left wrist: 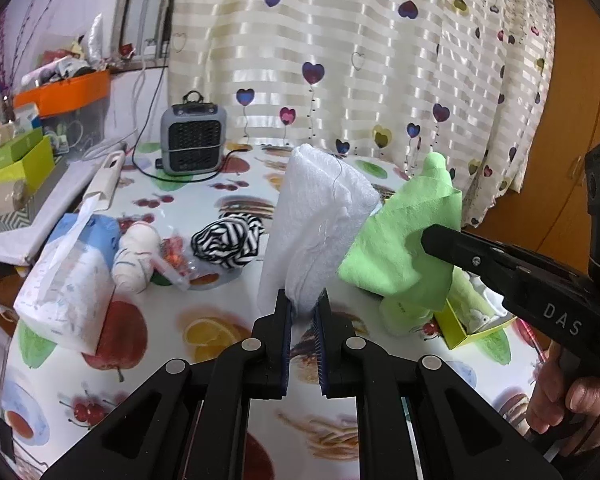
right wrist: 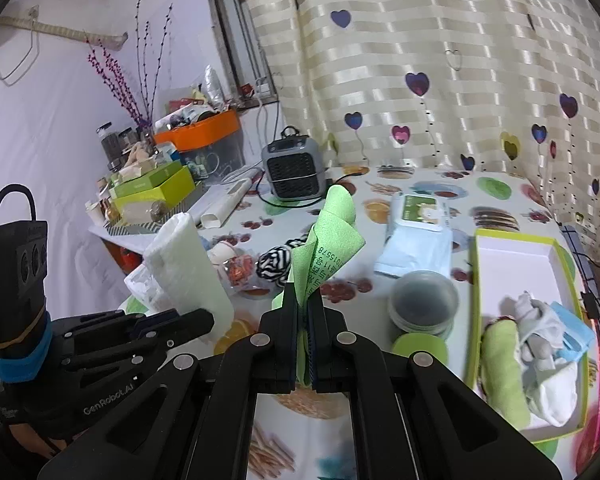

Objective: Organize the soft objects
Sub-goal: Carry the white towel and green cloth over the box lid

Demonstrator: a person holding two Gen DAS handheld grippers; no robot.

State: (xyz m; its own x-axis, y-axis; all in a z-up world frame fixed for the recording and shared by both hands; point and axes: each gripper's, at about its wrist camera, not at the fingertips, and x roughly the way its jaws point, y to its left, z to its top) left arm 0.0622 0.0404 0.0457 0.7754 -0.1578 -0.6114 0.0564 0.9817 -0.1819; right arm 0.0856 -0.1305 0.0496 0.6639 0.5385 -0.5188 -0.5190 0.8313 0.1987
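Above the table [left wrist: 228,364], each gripper pinches its cloth: left [left wrist: 303,304] white [left wrist: 316,216], right [right wrist: 303,300] green [right wrist: 328,240].

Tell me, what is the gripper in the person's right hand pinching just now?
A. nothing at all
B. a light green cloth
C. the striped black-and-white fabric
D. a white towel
B: in the right wrist view the right gripper is shut on the light green cloth, which stands up from between its fingers.

"DAS" on right gripper [left wrist: 428,240]; "GenRobot.AI" on left gripper [right wrist: 204,322]; green cloth [right wrist: 324,256] maybe "015578" (upside down).
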